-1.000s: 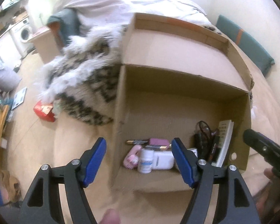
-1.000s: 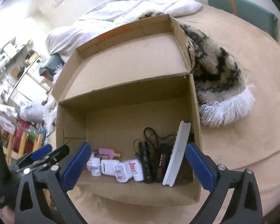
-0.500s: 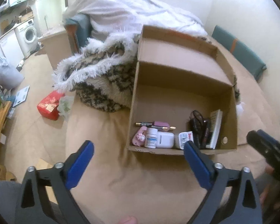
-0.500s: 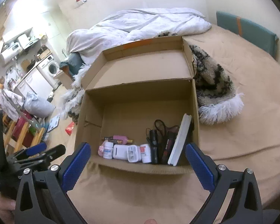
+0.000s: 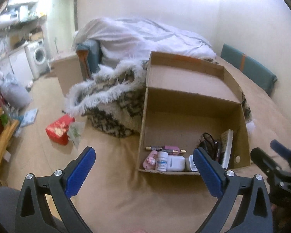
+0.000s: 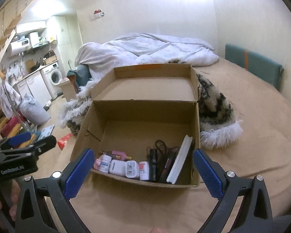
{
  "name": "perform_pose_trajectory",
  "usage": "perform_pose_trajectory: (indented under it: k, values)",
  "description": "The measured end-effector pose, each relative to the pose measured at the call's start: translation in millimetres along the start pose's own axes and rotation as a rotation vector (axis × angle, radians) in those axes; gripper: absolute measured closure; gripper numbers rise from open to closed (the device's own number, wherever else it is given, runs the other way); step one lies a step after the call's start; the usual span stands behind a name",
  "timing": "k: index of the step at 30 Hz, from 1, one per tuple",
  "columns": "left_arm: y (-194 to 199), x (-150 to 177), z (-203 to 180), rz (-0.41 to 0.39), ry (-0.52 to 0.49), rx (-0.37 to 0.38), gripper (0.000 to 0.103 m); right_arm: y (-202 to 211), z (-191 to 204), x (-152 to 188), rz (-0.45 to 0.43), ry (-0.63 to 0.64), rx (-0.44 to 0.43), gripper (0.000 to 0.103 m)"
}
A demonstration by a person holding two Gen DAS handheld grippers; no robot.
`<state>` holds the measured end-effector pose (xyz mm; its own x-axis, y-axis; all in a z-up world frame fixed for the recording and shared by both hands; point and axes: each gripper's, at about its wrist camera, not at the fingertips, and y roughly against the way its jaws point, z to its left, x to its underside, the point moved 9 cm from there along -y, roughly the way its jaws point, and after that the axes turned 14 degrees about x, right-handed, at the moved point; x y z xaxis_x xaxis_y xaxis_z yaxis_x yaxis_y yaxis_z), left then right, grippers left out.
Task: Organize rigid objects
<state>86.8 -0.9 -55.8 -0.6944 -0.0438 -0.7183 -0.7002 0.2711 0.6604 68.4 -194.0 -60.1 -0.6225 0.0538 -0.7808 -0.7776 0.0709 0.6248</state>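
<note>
Two hand-held grippers facing an open cardboard box [image 6: 145,114] on a tan bedspread [image 6: 252,145]. The left gripper [image 5: 143,167] and the right gripper [image 6: 142,167] each have blue fingers spread wide, holding nothing, with the box at 12 o'clock from both.

Contents line the box's near wall. From the right wrist view, 9 to 3 o'clock: a pink item [image 6: 97,162], a white pill bottle [image 6: 105,163], a white case [image 6: 117,167], a clear container [image 6: 131,169], a small bottle [image 6: 144,170], a black flashlight [image 6: 152,165] and a white book [image 6: 179,161] leaning on the right wall.

A fur blanket [image 6: 215,112] lies beside the box at 2 o'clock.
</note>
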Motion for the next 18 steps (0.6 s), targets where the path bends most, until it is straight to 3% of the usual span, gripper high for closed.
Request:
perform_pose_trajectory:
  k: [18]
  values:
    - [-2.7,4.7,2.8,0.019,0.021,0.014,0.0,-8.4,-8.5,6.8,0.043,-0.019,0.03,0.0]
